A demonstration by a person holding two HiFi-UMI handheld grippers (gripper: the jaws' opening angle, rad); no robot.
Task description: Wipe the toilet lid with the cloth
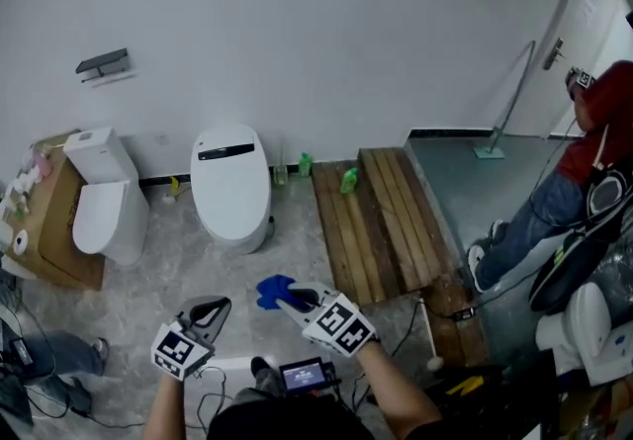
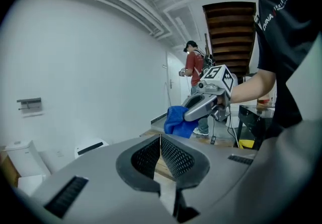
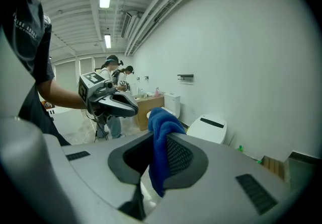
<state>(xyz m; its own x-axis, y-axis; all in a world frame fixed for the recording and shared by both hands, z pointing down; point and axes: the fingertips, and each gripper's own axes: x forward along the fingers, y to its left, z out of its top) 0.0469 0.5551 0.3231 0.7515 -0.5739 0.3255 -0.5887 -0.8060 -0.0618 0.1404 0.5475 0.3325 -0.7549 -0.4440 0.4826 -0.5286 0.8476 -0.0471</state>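
Note:
A white toilet [image 1: 230, 186] with its lid down stands against the far wall; the right gripper view shows the toilet [image 3: 209, 128] ahead, the left gripper view shows the toilet [image 2: 90, 148] low on the left. My right gripper [image 1: 284, 298] is shut on a blue cloth [image 1: 274, 291], well short of the toilet and above the floor. The cloth [image 3: 160, 135] hangs bunched between the jaws of the right gripper [image 3: 156, 153]. My left gripper [image 1: 213, 310] is beside it on the left, shut and empty; the jaws of the left gripper [image 2: 160, 155] meet with nothing between them.
A second toilet [image 1: 104, 206] and a cardboard cabinet [image 1: 49, 225] stand at the left. A wooden platform [image 1: 381, 220] with a green bottle [image 1: 348, 181] lies right of the toilet. A person in red [image 1: 593, 141] is at the right edge. Cables lie near my feet.

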